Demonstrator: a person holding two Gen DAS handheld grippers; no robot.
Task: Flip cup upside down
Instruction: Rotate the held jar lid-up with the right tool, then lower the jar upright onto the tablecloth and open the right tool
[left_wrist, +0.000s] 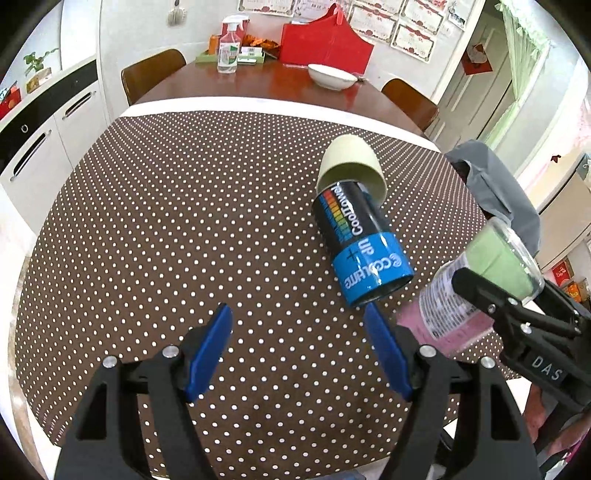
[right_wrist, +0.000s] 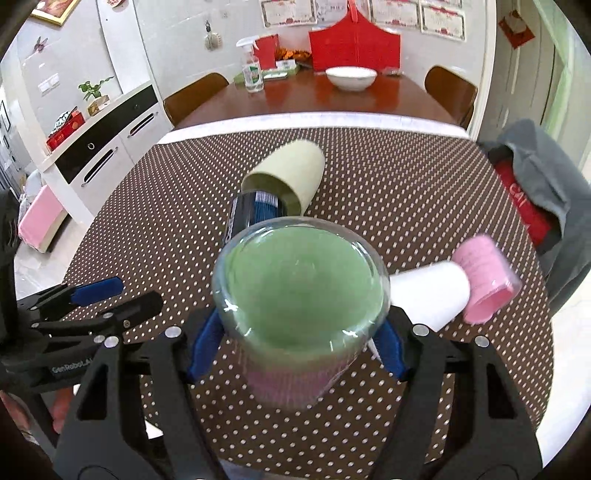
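between right gripper (right_wrist: 299, 347) fingers: clear cup (right_wrist: 301, 291), tilted; left gripper (left_wrist: 299, 354) open.

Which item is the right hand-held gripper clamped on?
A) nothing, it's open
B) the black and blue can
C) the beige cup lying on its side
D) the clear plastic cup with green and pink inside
D: the right hand-held gripper has its blue fingers pressed against both sides of the clear plastic cup, held off the dotted tablecloth.
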